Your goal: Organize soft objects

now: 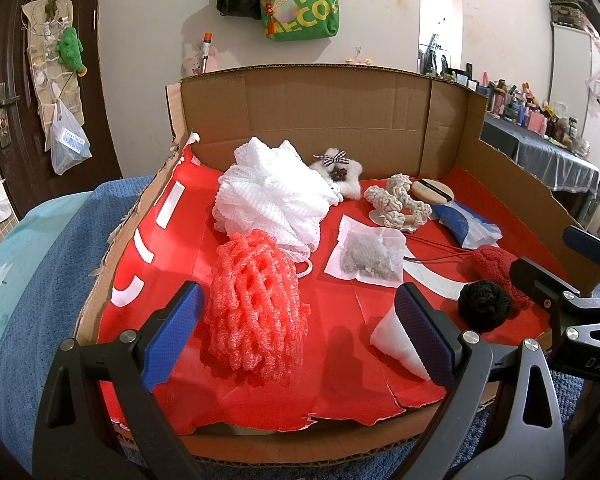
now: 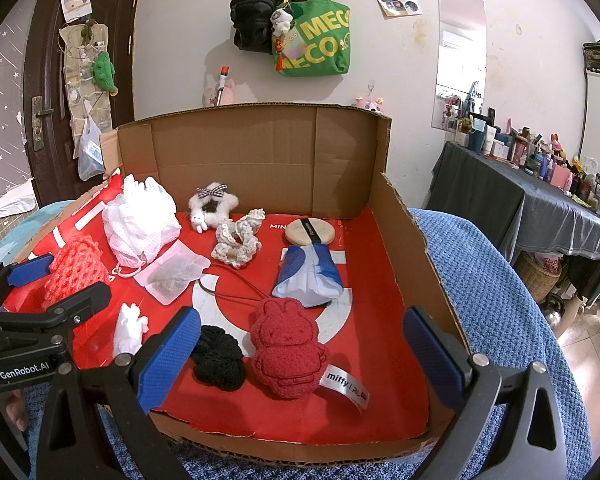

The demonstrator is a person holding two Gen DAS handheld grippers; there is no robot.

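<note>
Your left claw [image 1: 300, 340] wide open, empty, at box [image 1: 320, 108] near edge, straddling pink net [image 1: 256, 304]. Right claw [image 2: 300, 360] wide open, empty, over red plush [image 2: 288, 348], black scrunchie [image 2: 218, 356].

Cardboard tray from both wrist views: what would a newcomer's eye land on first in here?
Probably the bright red liner of the cardboard tray, and on it the red plush bunny at the front, beside a black knitted scrunchie. Next, the big white mesh bath pouf at the back left, with the coral foam net in front of it. Both tongs, left and right, hang open at the near edge.
</note>
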